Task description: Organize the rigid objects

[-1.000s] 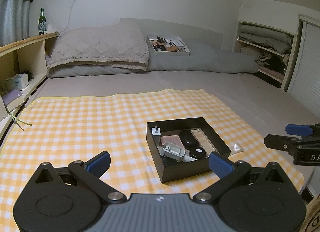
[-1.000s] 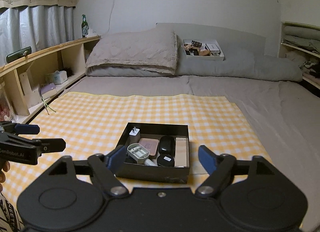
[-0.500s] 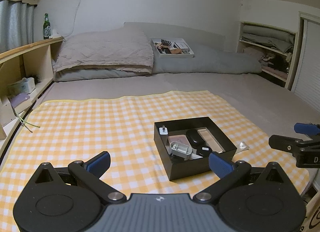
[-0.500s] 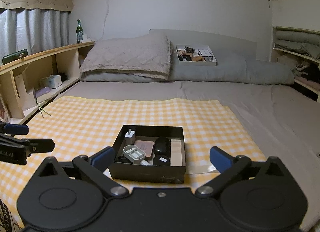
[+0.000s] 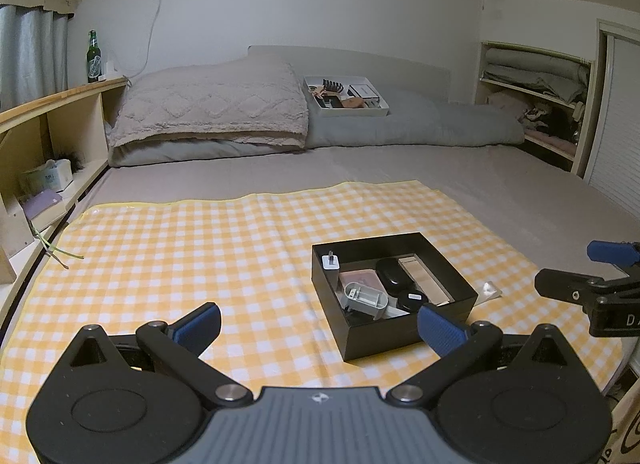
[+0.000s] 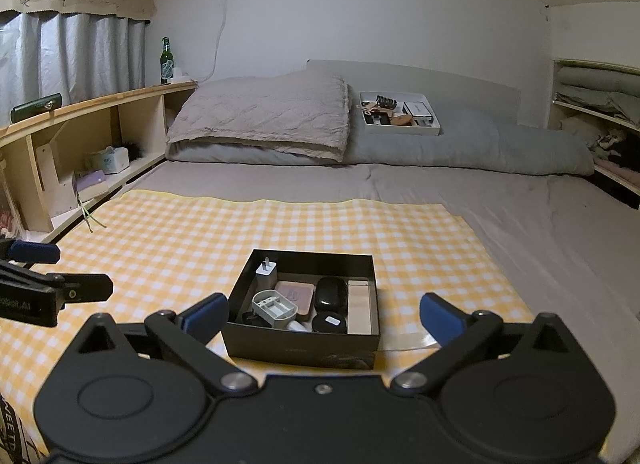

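A black open box (image 5: pixel 408 338) (image 6: pixel 304 348) sits on the yellow checked cloth (image 5: pixel 200 248) (image 6: pixel 192 232). It holds a white plug adapter (image 6: pixel 265 275), a grey plastic case (image 6: pixel 274 307), a pink pad (image 6: pixel 295 295), a black oval case (image 6: pixel 330 293), a small black round case (image 6: pixel 328 323) and a beige bar (image 6: pixel 357 306). My left gripper (image 5: pixel 318 322) is open and empty, left of and short of the box. My right gripper (image 6: pixel 320 316) is open and empty, just short of the box's near wall. A small clear wrapper (image 5: pixel 489 289) lies right of the box.
The cloth lies on a grey bed (image 6: pixel 520 223) with a folded quilt (image 6: pixel 264 115) and a grey bolster. A white tray (image 6: pixel 398 113) of small items rests on the bolster. A wooden shelf (image 6: pixel 80 135) with a green bottle (image 6: pixel 166 61) runs along the left.
Both grippers have pulled back and risen a little from the box, so it looks smaller and farther. The right gripper's jaws have opened wider. The box's contents have not moved.
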The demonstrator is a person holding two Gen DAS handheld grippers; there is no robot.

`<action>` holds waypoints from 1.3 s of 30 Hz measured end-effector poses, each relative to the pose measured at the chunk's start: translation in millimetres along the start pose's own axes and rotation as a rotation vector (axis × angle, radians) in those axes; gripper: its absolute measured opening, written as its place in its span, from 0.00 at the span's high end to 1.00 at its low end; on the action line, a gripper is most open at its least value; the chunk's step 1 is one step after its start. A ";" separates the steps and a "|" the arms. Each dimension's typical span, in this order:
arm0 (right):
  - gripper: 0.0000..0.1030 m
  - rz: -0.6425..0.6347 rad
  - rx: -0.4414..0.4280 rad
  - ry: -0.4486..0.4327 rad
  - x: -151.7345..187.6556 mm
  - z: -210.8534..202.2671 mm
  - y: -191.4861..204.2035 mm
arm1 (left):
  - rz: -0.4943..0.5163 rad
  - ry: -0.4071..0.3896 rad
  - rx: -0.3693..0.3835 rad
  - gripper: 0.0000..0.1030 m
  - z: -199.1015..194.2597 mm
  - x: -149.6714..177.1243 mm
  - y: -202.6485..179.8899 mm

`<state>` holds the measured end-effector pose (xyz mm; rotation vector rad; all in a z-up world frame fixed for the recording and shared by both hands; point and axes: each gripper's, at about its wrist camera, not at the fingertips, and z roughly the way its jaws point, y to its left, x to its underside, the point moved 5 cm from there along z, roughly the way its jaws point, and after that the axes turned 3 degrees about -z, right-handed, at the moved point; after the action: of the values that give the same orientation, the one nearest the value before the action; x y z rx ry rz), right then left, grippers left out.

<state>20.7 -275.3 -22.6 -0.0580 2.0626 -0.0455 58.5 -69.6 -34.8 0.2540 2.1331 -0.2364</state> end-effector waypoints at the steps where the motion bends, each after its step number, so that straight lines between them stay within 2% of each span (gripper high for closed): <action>1: 0.00 -0.001 0.001 0.001 0.0 0.4 0.1 | -0.001 0.001 0.000 0.00 0.0 0.2 -0.5; 39: 0.00 -0.004 0.008 0.012 2.6 0.8 1.3 | 0.014 -0.006 -0.001 0.00 -0.9 0.0 1.3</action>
<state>20.2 -274.2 -25.3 -0.0569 2.0744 -0.0561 58.2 -68.1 -34.4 0.2675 2.1249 -0.2281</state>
